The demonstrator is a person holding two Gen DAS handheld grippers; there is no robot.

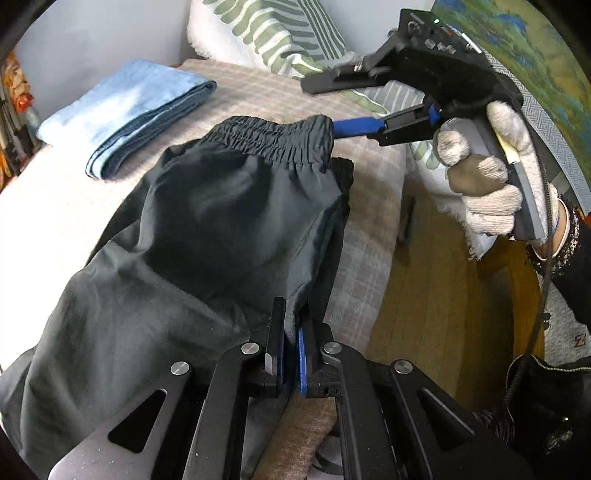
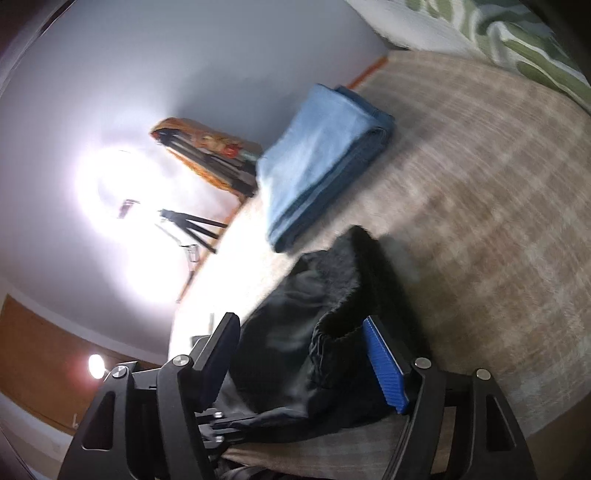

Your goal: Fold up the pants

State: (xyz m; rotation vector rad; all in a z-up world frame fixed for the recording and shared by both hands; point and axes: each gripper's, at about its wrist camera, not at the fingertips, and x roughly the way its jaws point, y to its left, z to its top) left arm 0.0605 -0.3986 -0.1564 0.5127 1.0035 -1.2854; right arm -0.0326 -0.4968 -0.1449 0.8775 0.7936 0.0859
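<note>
A bed with a beige plaid blanket (image 1: 369,192) carries dark pants (image 1: 207,229) at centre, folded blue towel (image 1: 140,110) at ten o'clock, striped pillow (image 1: 273,33) at twelve.

folded blue towel (image 1: 125,114) on plaid blanket (image 1: 255,88); green-striped pillow (image 1: 273,33) behind; ring light (image 2: 122,221)

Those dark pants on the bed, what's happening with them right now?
A person in knit gloves holds a gripper in each hand. The left gripper is shut on the edge of the dark pants. The right gripper is open, with the elastic waistband between its fingers. A folded blue towel lies beside the pants on the plaid blanket.
</note>
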